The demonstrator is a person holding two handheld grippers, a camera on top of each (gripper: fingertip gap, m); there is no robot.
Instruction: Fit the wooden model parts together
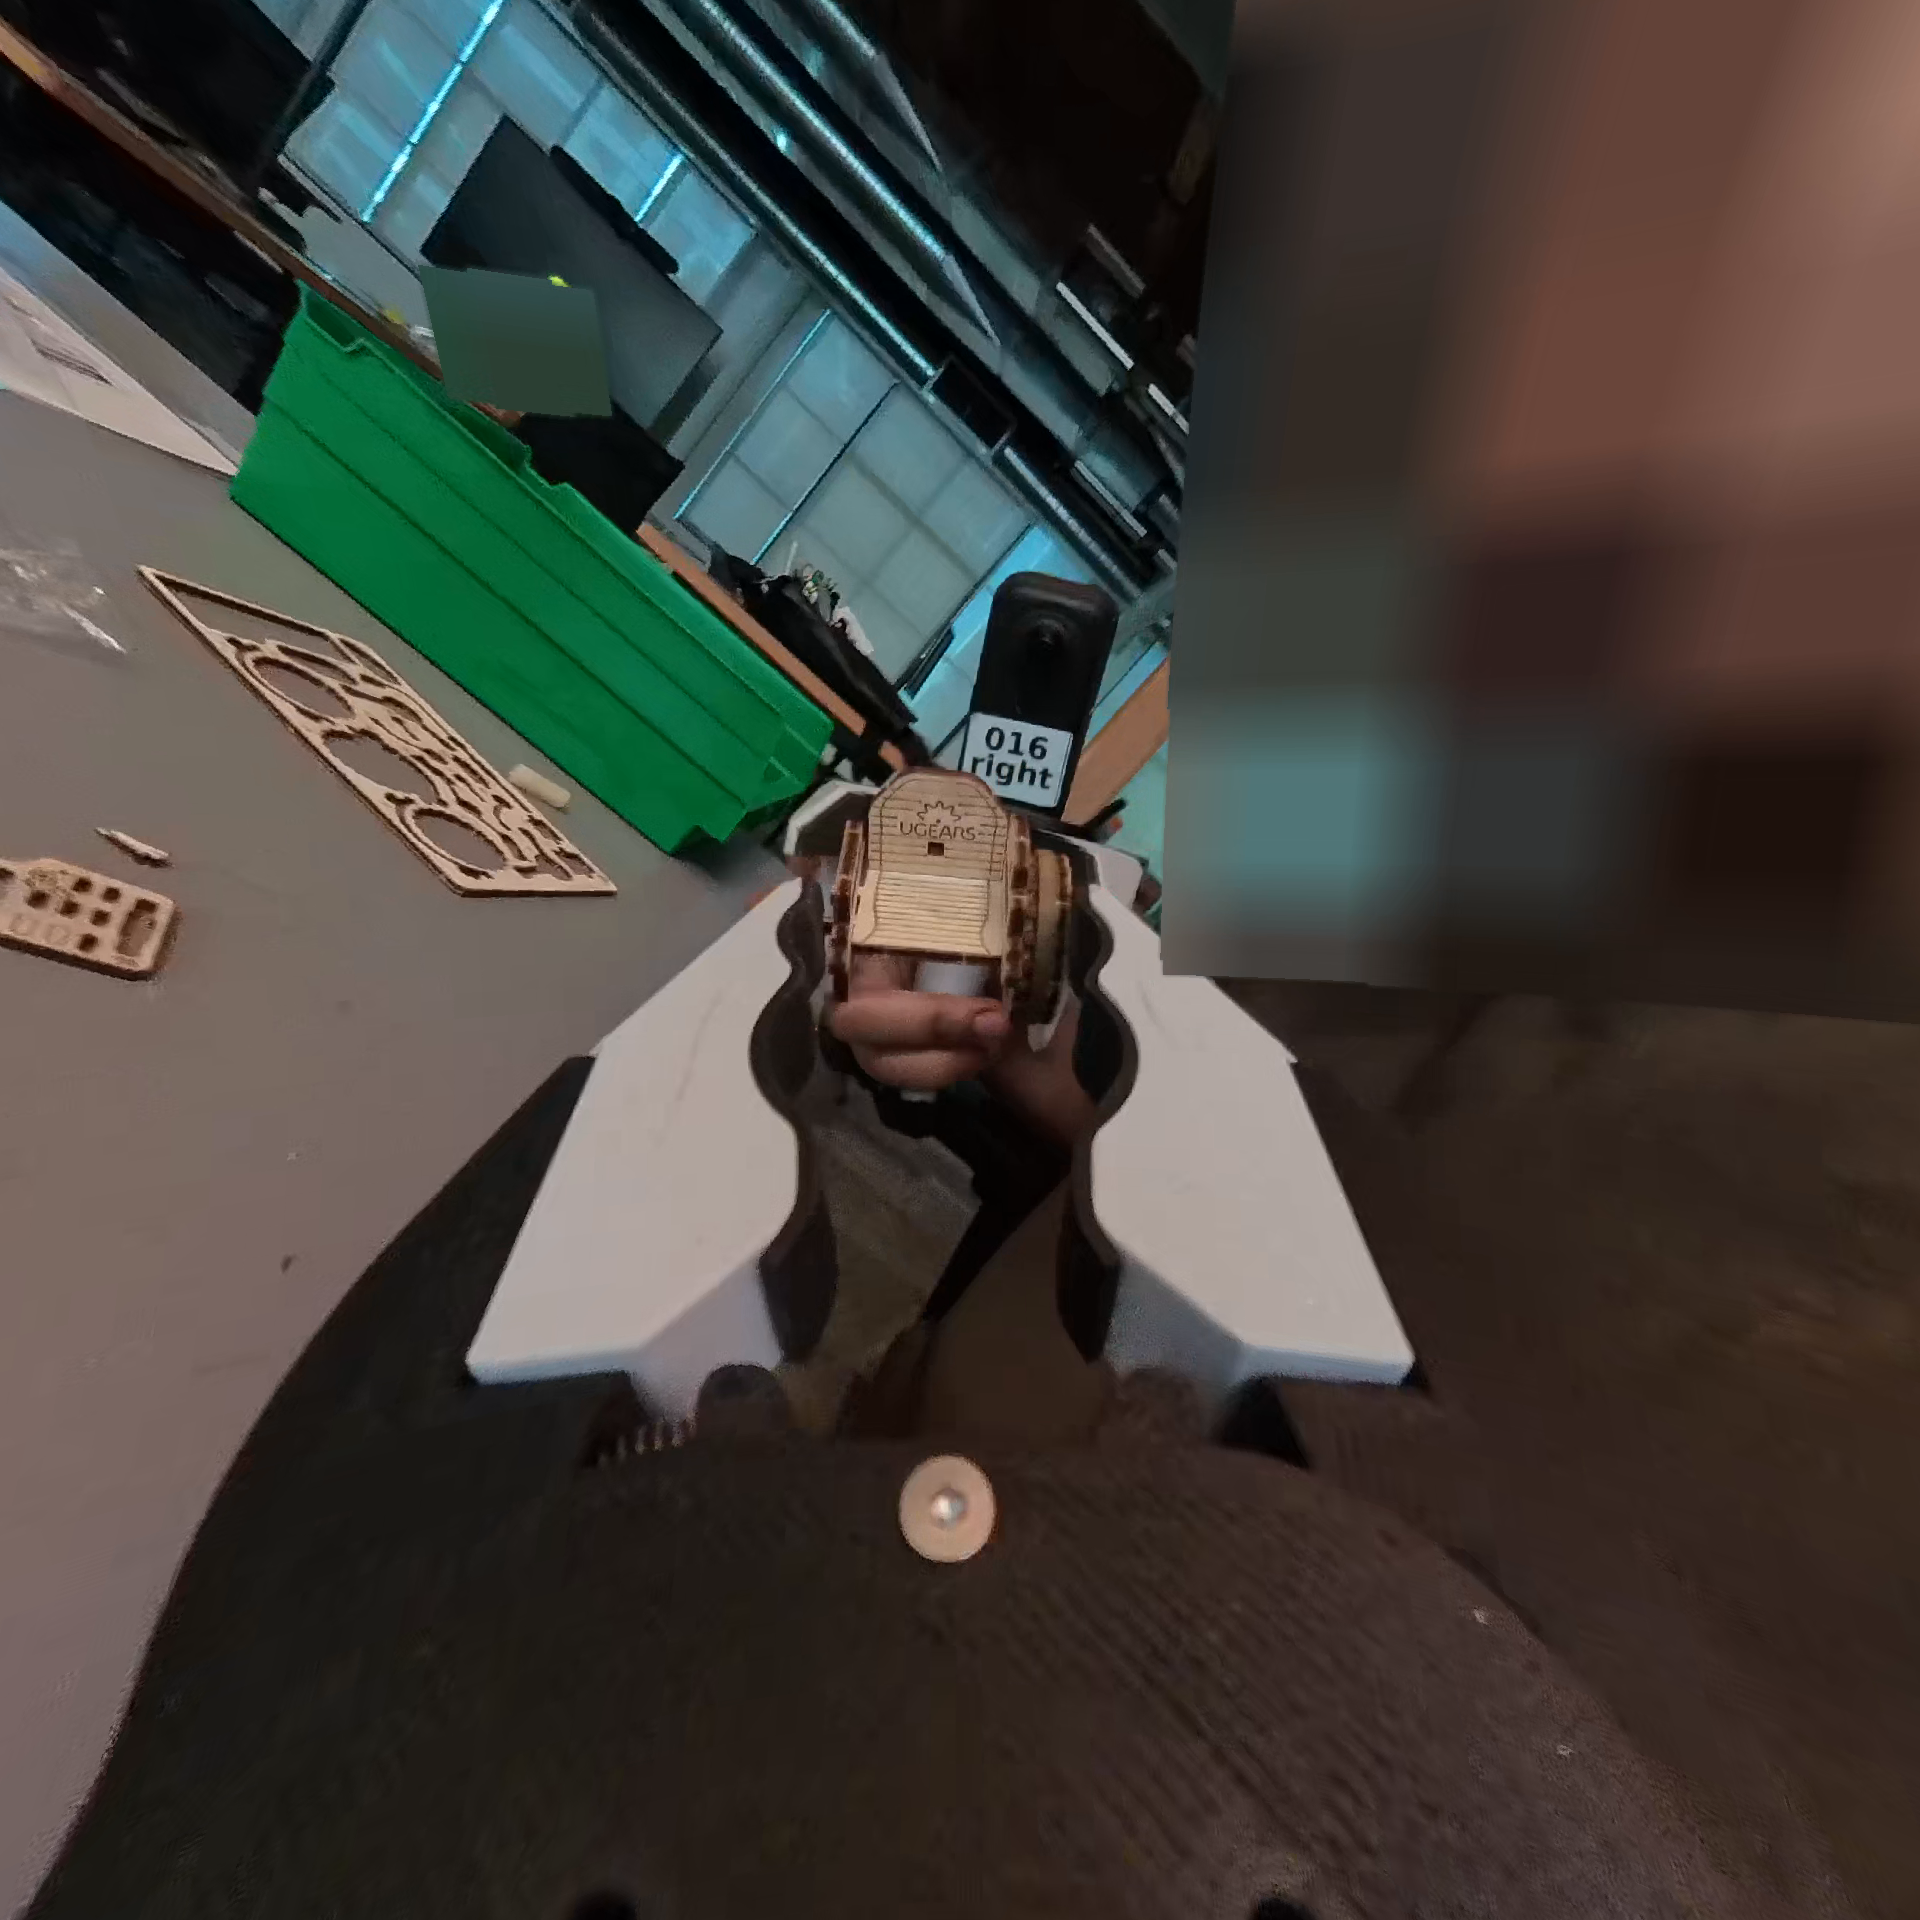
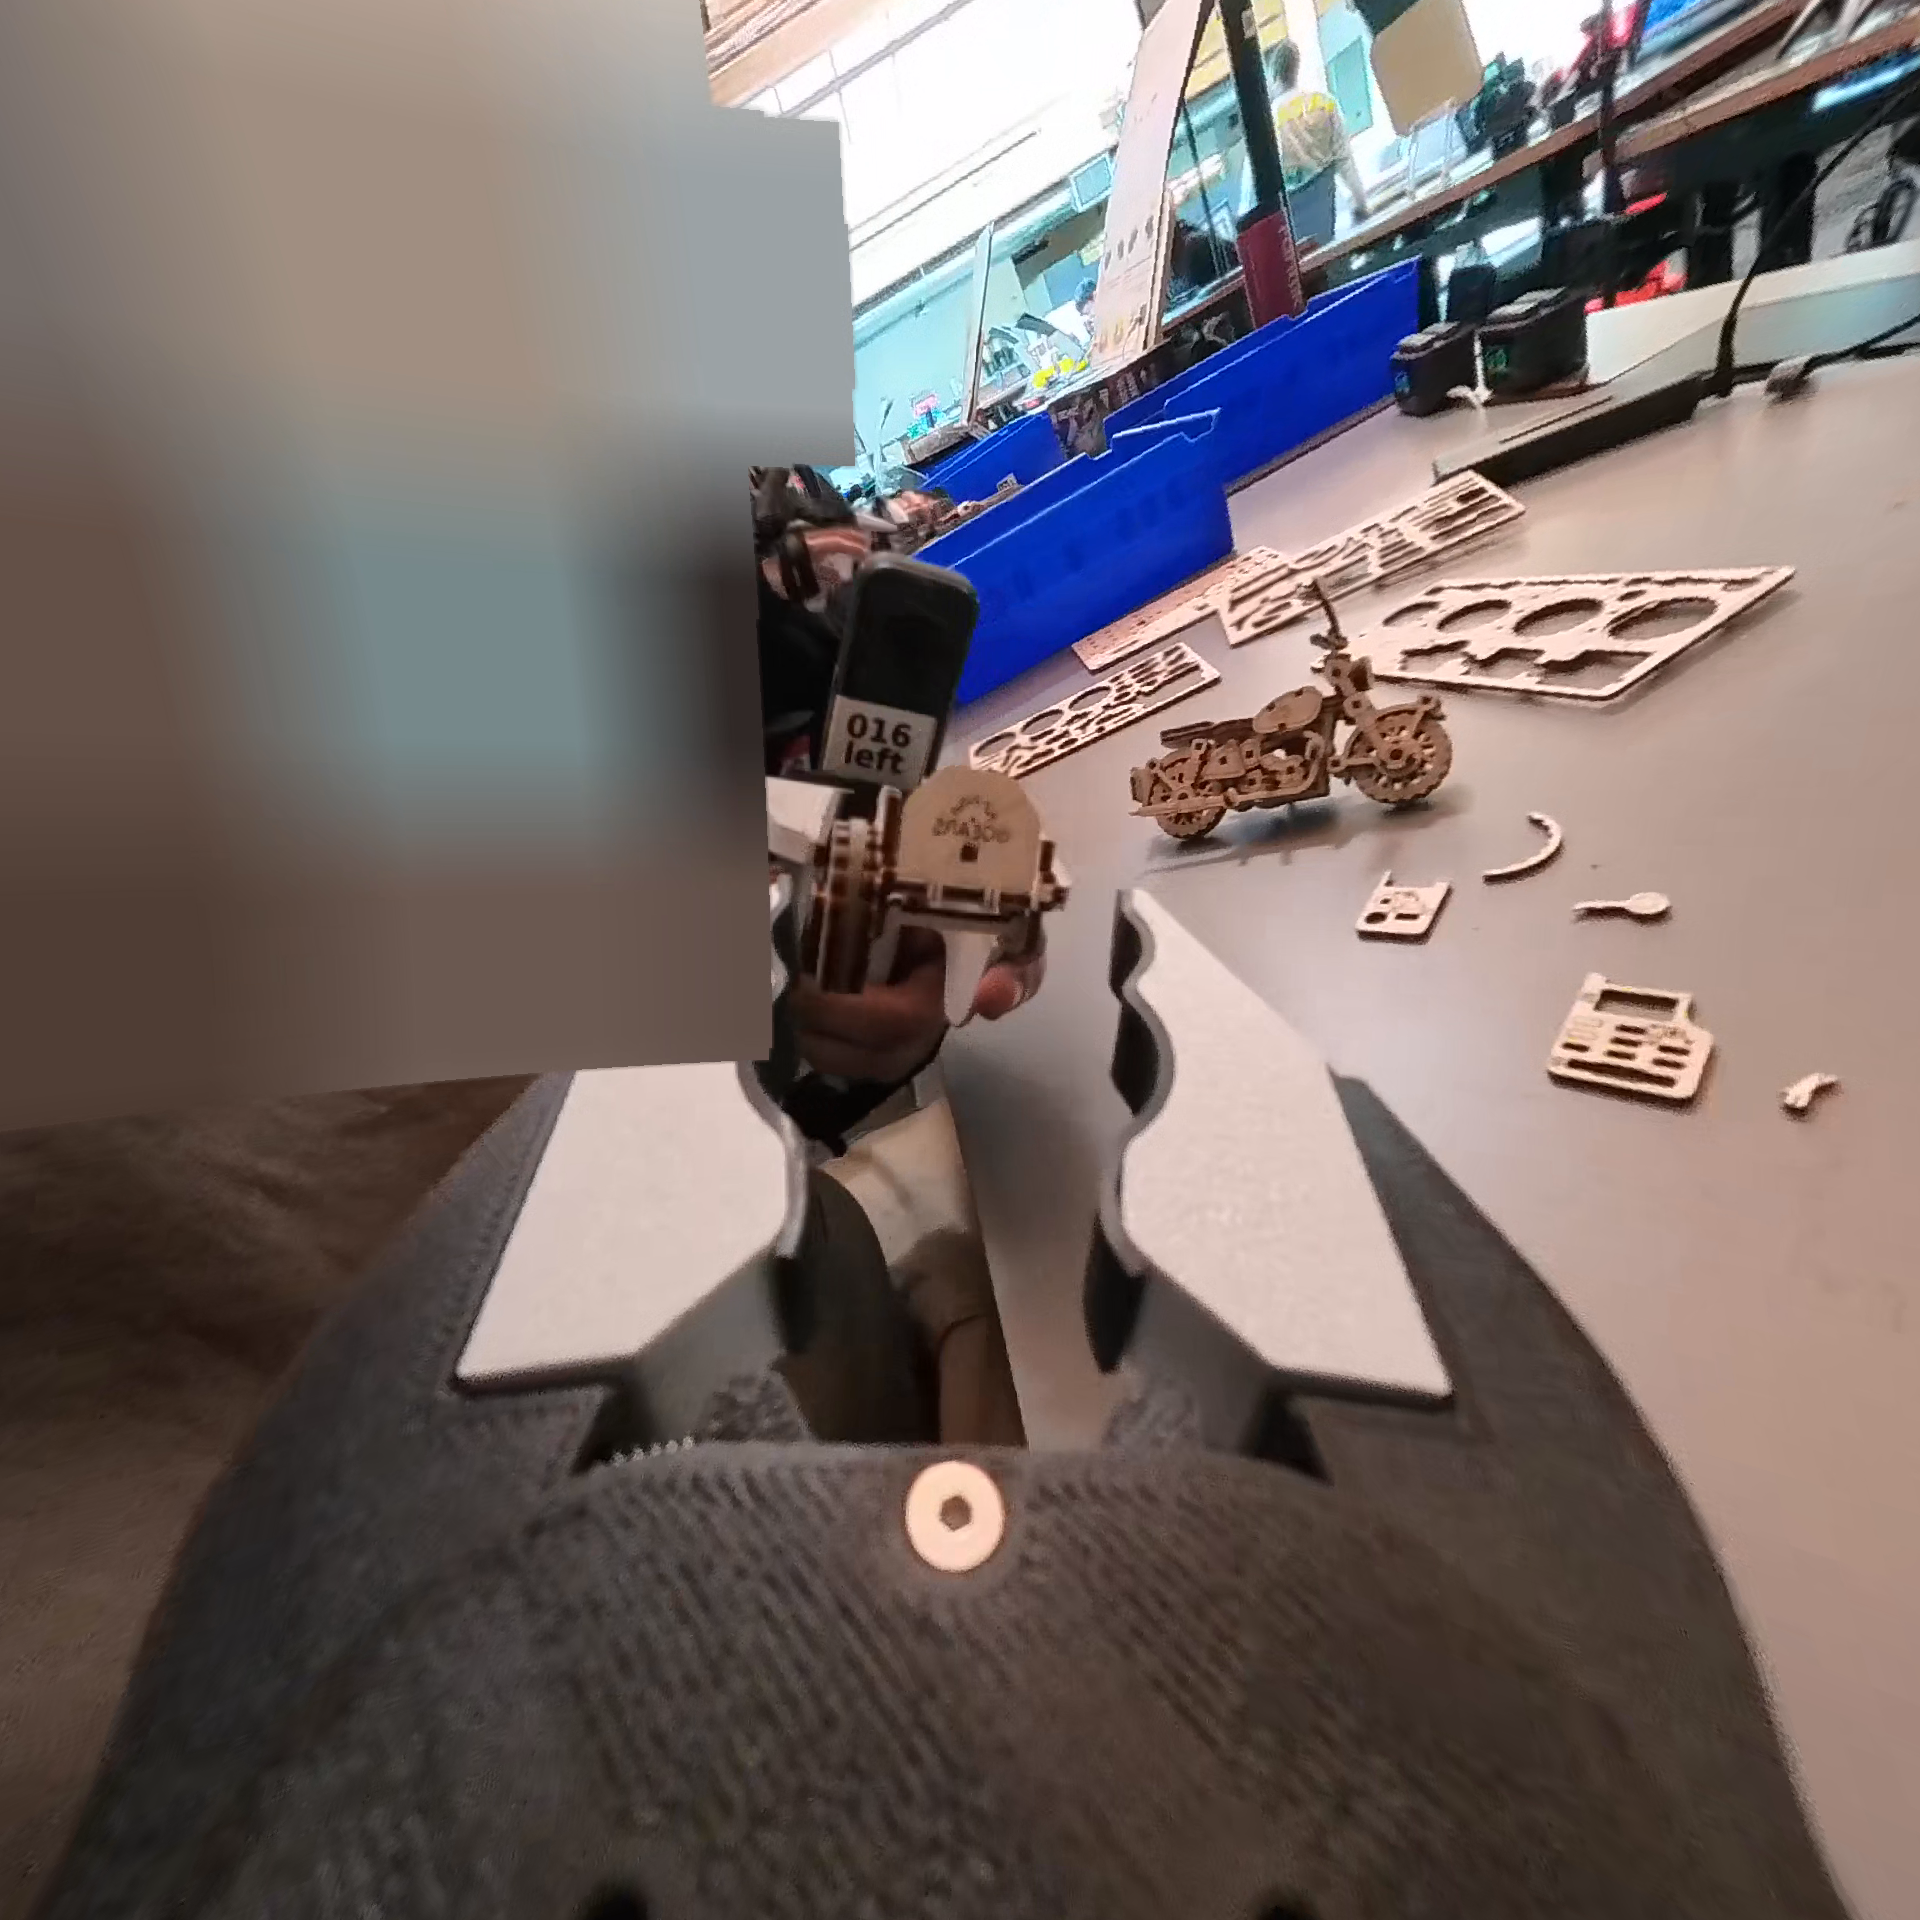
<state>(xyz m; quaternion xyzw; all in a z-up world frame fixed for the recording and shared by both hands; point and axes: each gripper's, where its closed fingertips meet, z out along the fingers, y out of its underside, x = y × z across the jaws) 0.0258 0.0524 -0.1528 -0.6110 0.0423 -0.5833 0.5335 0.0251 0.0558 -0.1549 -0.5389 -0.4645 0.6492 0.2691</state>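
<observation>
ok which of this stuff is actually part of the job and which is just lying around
In the job:
- small wooden assembly clamped in the left gripper
- right gripper, open
- wooden motorcycle
- loose wooden pieces

Lying about:
- emptied wooden sheets
- green bin
- blue bins

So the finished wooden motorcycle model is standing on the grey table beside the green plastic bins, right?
Not quite. The right wrist view shows the wooden motorcycle model standing on the grey table near blue plastic bins, not green ones.

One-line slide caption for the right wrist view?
Open right gripper faces the left gripper's wooden sidecar part; wooden motorcycle stands on the grey table.
</observation>
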